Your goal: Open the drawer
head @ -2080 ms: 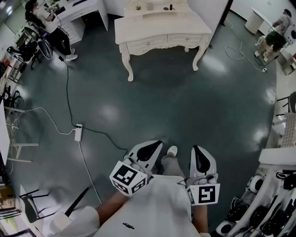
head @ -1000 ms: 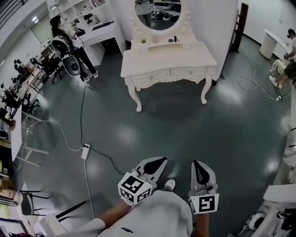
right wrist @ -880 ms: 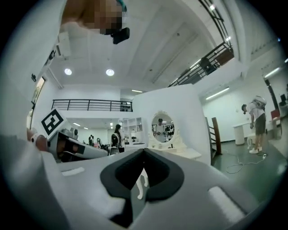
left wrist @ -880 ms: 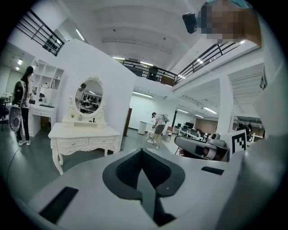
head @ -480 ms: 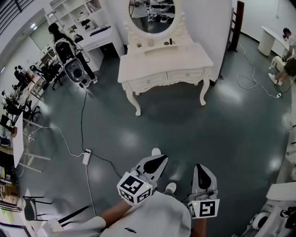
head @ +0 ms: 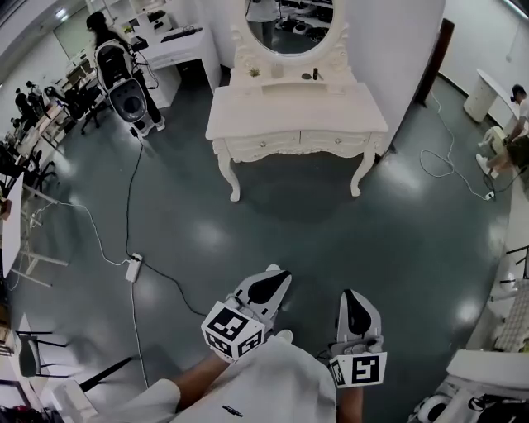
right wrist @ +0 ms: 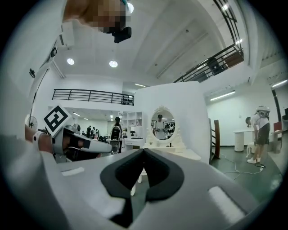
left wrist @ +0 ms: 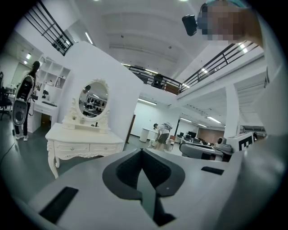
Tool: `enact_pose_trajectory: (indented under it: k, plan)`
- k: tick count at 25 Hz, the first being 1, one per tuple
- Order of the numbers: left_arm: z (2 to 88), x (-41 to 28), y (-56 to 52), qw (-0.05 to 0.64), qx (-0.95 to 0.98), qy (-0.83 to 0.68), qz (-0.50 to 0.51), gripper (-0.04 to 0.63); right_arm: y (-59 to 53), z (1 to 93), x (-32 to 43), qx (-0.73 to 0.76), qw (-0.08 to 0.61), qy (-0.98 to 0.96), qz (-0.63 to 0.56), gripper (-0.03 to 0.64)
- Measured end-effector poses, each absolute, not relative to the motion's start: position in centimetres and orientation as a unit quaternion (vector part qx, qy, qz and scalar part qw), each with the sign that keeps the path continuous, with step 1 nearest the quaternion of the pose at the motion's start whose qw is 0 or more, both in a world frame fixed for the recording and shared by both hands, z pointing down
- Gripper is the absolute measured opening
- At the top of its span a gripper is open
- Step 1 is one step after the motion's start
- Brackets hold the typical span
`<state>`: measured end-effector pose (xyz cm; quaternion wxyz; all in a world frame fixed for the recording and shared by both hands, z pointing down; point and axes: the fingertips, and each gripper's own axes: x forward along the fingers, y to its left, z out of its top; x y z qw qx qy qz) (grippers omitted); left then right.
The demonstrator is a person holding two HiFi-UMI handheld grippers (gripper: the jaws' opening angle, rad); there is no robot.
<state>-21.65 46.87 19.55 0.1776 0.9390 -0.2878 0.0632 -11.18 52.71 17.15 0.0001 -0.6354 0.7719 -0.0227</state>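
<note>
White and carved, the vanity desk (head: 296, 106) stands against the wall at the far side of the dark glossy floor (head: 347, 231). Its two drawers (head: 260, 143) sit side by side under the top, both shut, their fronts facing the person. An oval mirror (head: 289, 18) rises from the back of the desk, with a few small items at its foot. Well apart from the desk, out over the floor in front of it, the left gripper (head: 277, 274) and right gripper (head: 351, 295) point toward it. Each has its jaws pressed together with nothing between them. A power strip (head: 132, 267) lies on the floor, well off the desk's left front leg in the head view.
</note>
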Motion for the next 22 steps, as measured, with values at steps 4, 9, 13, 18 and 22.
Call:
enact_pose_trajectory:
  k: [4, 9, 13, 18, 22]
  plan:
    - [19.8, -21.4, 42.9, 0.191, 0.935, -0.294, 0.058, 0.008, 48.3, 17.2, -11.0, -0.632, -0.004, 0.774, -0.032, 0.011]
    - [19.4, -20.4, 37.4, 0.201, 0.936, -0.285, 0.056, 0.008, 42.3, 16.6, -10.3, -0.636, -0.008, 0.770, -0.036, 0.011]
    - [19.1, -20.2, 32.3, 0.205, 0.937, -0.275, 0.059, 0.008, 37.4, 16.2, -10.1, -0.642, -0.009, 0.765, -0.044, 0.011]
    - [18.4, -19.9, 24.9, 0.204, 0.942, -0.262, 0.056, 0.008, 31.0, 15.5, -10.2, -0.649, -0.016, 0.759, -0.042, 0.011]
    - [18.0, -20.0, 19.7, 0.201, 0.944, -0.256, 0.042, 0.008, 25.8, 15.4, -10.1, -0.655, -0.014, 0.754, -0.038, 0.011]
